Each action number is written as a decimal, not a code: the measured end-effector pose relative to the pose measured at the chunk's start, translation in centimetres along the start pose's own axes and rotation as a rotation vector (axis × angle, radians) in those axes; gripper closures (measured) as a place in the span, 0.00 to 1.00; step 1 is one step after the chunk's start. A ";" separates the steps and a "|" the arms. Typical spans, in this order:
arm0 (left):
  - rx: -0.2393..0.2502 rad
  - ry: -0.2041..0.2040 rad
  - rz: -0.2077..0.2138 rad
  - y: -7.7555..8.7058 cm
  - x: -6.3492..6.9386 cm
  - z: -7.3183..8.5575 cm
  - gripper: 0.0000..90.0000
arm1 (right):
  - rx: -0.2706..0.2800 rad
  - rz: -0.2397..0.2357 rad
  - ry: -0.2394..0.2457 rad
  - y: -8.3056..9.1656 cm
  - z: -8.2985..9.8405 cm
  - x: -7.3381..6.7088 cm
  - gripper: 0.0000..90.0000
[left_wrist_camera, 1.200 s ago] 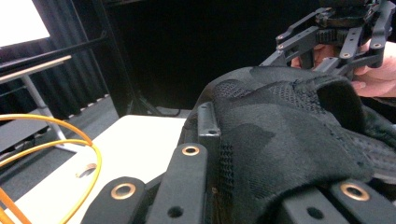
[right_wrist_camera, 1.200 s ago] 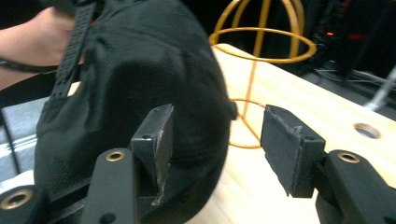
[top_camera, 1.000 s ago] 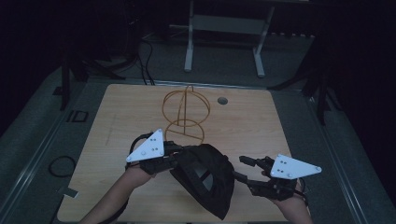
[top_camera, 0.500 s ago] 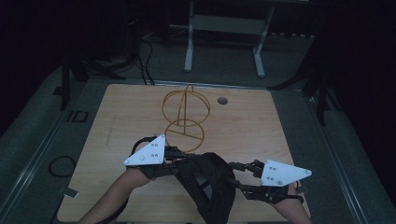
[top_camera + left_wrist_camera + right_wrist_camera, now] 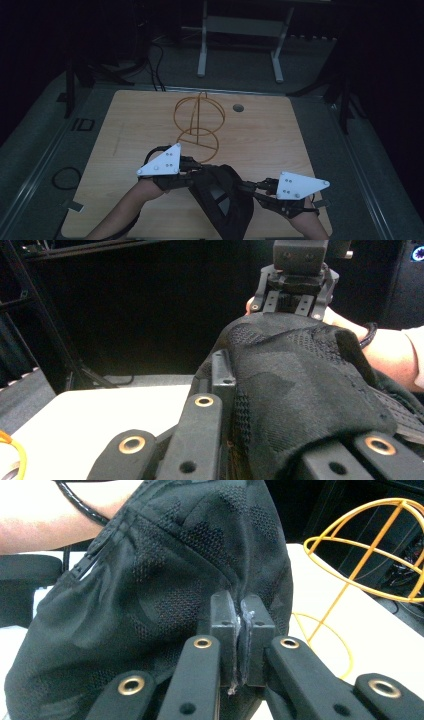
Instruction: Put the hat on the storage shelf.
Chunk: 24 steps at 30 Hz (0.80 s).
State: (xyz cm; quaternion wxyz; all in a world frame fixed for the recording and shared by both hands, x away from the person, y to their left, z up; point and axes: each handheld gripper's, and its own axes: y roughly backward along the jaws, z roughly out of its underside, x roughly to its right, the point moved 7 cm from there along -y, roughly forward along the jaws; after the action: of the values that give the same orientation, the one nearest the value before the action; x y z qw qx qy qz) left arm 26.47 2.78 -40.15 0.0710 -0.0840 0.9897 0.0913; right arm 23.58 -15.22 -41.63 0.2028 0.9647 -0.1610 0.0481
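While both claws pinch a black cap, a wooden table sits in a dark room.

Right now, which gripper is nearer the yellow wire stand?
Left. The left gripper sits just in front of the wire stand, near its base ring. The right gripper is farther off toward the table's near right.

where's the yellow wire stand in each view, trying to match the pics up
High view: the yellow wire stand is upright at the middle of the table, beyond the black cap.
Left gripper view: just a yellow sliver at the bottom left edge, probably its base ring.
Right gripper view: upper right, dome and base ring behind the cap.
Shared landmark: the black cap, held between both grippers.
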 end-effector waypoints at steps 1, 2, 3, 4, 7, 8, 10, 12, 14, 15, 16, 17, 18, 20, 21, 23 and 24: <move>-0.004 -0.001 -0.002 0.1 -0.1 0.1 0.99 | -0.001 0.000 -0.001 0.1 0.0 0.0 0.97; -0.005 0.002 -0.002 0.1 -0.1 0.2 0.99 | 0.002 -0.001 -0.005 0.1 0.0 0.0 0.97; -0.006 0.005 -0.007 0.1 -0.2 0.2 0.98 | 0.006 -0.008 -0.014 0.2 -0.1 -0.1 0.97; -0.010 0.007 -0.011 0.2 -0.3 0.3 0.98 | 0.009 -0.010 -0.020 0.3 -0.2 -0.1 0.97; -0.017 0.008 -0.026 0.2 -0.5 0.4 0.98 | 0.023 -0.010 -0.036 0.5 -0.4 -0.1 0.97; -0.015 0.006 -0.027 0.2 -0.5 0.3 0.98 | 0.033 -0.015 -0.049 0.6 -0.5 0.0 0.97; -0.020 0.016 -0.040 0.2 -0.6 0.2 0.97 | 0.044 -0.015 -0.065 0.7 -0.7 0.1 0.97; -0.031 0.016 -0.059 0.2 -0.8 0.2 0.96 | 0.053 -0.016 -0.082 0.9 -0.8 0.2 0.97; -0.051 0.010 -0.074 0.2 -0.9 0.3 0.91 | 0.060 -0.014 -0.087 1.1 -0.9 0.4 0.97; -0.059 0.015 -0.089 0.2 -1.1 0.4 0.89 | 0.064 -0.014 -0.090 1.2 -0.9 0.4 0.97; -0.067 0.023 -0.098 0.2 -1.2 0.5 0.85 | 0.067 -0.011 -0.095 1.3 -1.0 0.5 0.97; -0.070 0.023 -0.099 0.2 -1.2 0.6 0.82 | 0.068 -0.008 -0.092 1.5 -1.0 0.5 0.97; -0.075 0.025 -0.110 0.2 -1.3 0.6 0.82 | 0.067 -0.001 -0.092 1.6 -1.0 0.6 0.97; -0.092 0.028 -0.126 0.2 -1.5 0.8 0.76 | 0.069 0.009 -0.096 1.8 -1.0 0.8 0.97; -0.095 0.030 -0.137 0.2 -1.5 0.9 0.74 | 0.075 0.016 -0.097 1.9 -1.1 0.8 0.97; -0.106 0.030 -0.157 0.3 -1.7 1.0 0.68 | 0.075 0.029 -0.101 2.2 -1.1 1.1 0.97; -0.111 0.029 -0.169 0.4 -1.7 1.0 0.67 | 0.080 0.041 -0.104 2.4 -1.2 1.2 0.97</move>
State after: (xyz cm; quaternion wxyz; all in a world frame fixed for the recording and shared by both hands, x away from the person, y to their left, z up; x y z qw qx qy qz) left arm 28.23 3.63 -40.83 0.0593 -0.1721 0.9735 0.1384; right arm 23.95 -17.15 -39.49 0.1542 0.9698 -0.1889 0.0085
